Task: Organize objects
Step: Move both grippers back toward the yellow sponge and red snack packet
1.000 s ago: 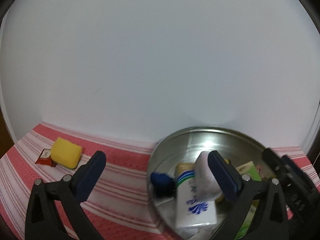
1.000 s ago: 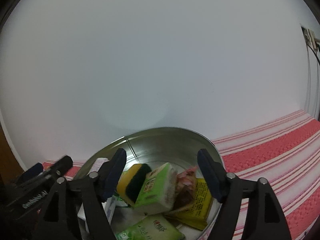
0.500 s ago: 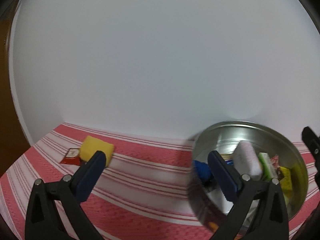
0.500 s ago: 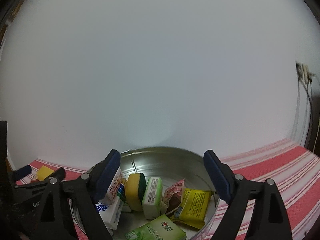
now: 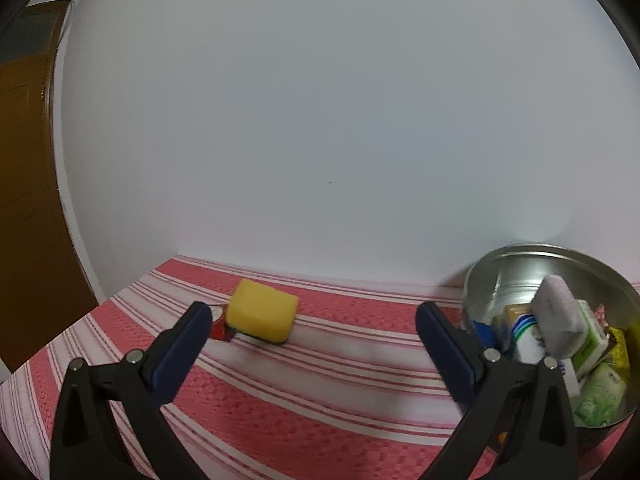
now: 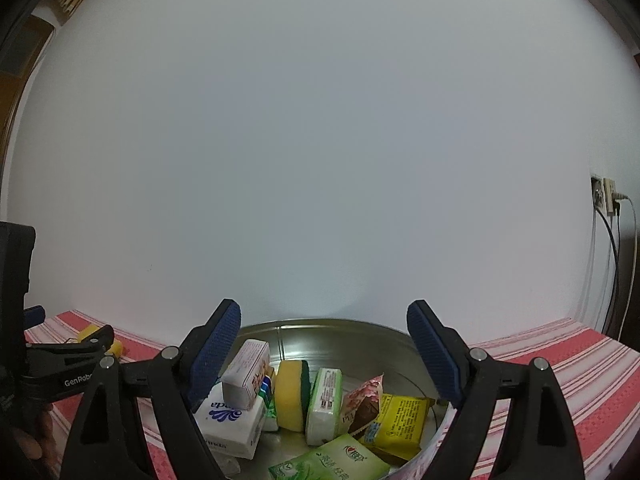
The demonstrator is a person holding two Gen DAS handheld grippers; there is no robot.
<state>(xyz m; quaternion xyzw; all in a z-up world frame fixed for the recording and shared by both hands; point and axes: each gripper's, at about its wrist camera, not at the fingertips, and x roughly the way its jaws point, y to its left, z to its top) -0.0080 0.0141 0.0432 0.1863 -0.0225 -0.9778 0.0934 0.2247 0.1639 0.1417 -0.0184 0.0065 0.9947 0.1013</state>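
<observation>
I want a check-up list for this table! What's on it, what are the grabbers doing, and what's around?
Surface: red and white striped cloth, against a plain white wall.
Job's things: metal tub holding tissue packs, snack packets and a yellow-green sponge; yellow sponge outside on the cloth, over a small red sachet.
Clutter: nothing seen.
Grippers: left gripper open, empty, facing the yellow sponge; right gripper open, empty, over the tub.
Cables: cords hanging from a wall socket.
Surroundings: brown wooden panel at the left.
</observation>
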